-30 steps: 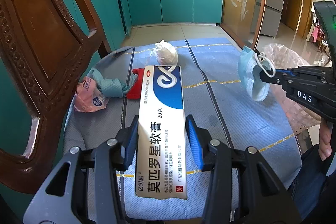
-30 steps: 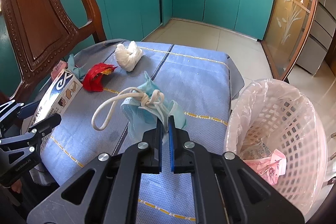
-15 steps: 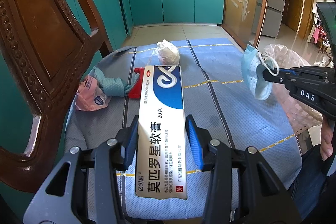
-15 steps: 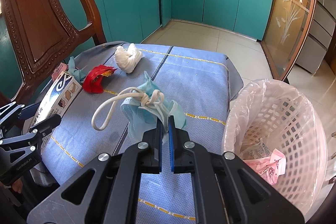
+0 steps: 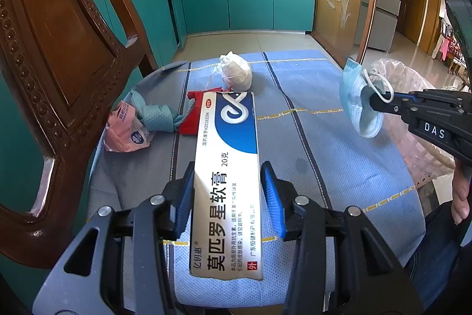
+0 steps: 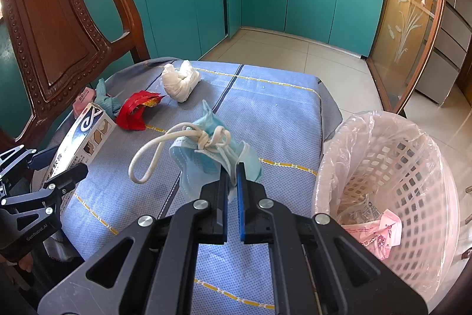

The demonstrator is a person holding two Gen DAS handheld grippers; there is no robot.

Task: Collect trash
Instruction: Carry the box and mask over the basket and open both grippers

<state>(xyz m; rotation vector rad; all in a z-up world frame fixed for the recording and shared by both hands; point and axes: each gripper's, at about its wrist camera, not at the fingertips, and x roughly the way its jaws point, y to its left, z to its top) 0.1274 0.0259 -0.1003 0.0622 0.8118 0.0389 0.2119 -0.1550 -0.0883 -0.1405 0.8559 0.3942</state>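
My left gripper [image 5: 227, 191] is shut on a long white and blue ointment box [image 5: 228, 164], held above the blue cloth on the chair seat; the box also shows in the right wrist view [image 6: 85, 132]. My right gripper [image 6: 231, 176] is shut on a crumpled blue face mask [image 6: 206, 149] with white ear loops, held above the seat's right side; the mask also shows in the left wrist view [image 5: 358, 105]. A pink-lined white basket [image 6: 392, 164] with trash inside stands to the right of the seat.
On the blue cloth [image 5: 324, 138] lie a white tissue wad [image 5: 237, 73], a red wrapper [image 5: 191, 117], a knotted teal cloth [image 5: 156, 117] and a pink packet [image 5: 126, 132]. A carved wooden chair back [image 5: 59, 49] rises at the left. Teal kitchen cabinets stand behind.
The right gripper with the mask has shifted slightly right, toward the basket. The left gripper keeps holding the box in much the same place.
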